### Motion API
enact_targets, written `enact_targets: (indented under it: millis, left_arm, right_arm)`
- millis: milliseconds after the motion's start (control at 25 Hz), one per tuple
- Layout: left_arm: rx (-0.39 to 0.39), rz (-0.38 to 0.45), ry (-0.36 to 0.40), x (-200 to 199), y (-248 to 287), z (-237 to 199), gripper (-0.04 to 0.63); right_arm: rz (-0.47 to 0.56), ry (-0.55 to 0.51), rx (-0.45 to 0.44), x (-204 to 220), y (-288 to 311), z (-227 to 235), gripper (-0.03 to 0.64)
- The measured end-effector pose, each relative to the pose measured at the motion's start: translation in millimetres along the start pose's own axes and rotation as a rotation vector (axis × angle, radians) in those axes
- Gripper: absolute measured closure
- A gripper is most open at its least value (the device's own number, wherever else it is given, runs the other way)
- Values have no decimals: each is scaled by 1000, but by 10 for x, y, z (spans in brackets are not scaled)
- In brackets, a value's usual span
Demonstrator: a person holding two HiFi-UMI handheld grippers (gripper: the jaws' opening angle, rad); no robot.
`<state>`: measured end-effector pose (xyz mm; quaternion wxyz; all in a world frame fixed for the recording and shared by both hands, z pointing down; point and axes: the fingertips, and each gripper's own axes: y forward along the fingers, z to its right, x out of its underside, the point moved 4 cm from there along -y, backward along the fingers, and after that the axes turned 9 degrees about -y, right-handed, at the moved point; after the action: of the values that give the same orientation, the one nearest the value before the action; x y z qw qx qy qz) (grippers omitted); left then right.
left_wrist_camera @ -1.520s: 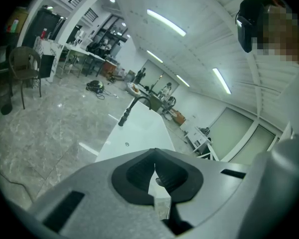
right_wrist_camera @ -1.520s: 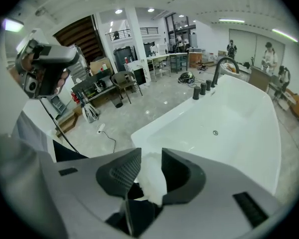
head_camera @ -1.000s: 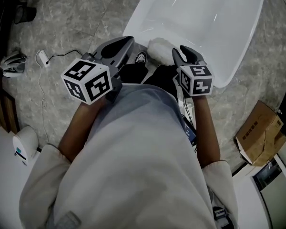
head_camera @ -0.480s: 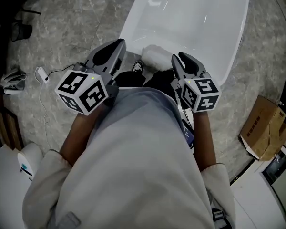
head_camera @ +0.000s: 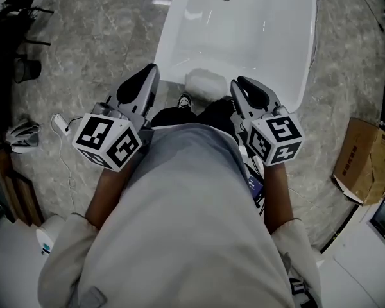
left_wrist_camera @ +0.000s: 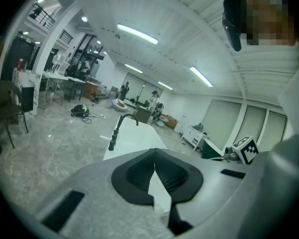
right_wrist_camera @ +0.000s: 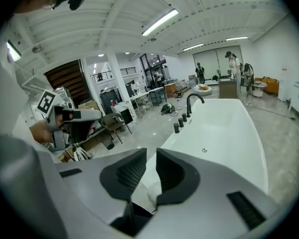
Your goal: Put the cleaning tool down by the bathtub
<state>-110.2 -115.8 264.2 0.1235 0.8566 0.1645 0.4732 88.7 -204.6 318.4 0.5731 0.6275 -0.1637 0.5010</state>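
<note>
The cleaning tool (head_camera: pixel 204 82), a white fluffy head, lies on the floor against the near end of the white bathtub (head_camera: pixel 244 40). Neither gripper touches it. In the head view my left gripper (head_camera: pixel 143 85) hangs to the tool's left, and in the left gripper view its pad tips meet with nothing in them. My right gripper (head_camera: pixel 249 90) hangs to the tool's right. Its jaws have just been closing, and a narrow gap with nothing in it still shows between them in the right gripper view (right_wrist_camera: pixel 150 167). The bathtub (right_wrist_camera: pixel 224 128) stretches away ahead of it.
A black faucet (right_wrist_camera: pixel 192 101) and knobs stand on the tub's left rim. On the marble floor lie a cardboard box (head_camera: pixel 366 162) at the right and a cable with an adapter (head_camera: pixel 59 124) at the left. The person's shoe (head_camera: pixel 185 100) is just before the tub.
Both grippers have risen away from the white tool, which stays lying at the tub's near end. The tub has slid toward the top of the head view.
</note>
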Motion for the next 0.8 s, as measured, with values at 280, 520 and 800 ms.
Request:
enact_targets:
  millis: [280, 520, 800]
  left_arm:
    - [4, -18, 72, 5, -47, 39, 591]
    - [4, -40, 110, 23, -124, 18, 591]
    - [16, -45, 97, 38, -169, -53, 591]
  right_arm:
    - [74, 37, 42, -85, -304, -37, 591]
    - [112, 78, 110, -72, -519, -35, 603]
    - [144, 103, 169, -116, -662, -61, 606]
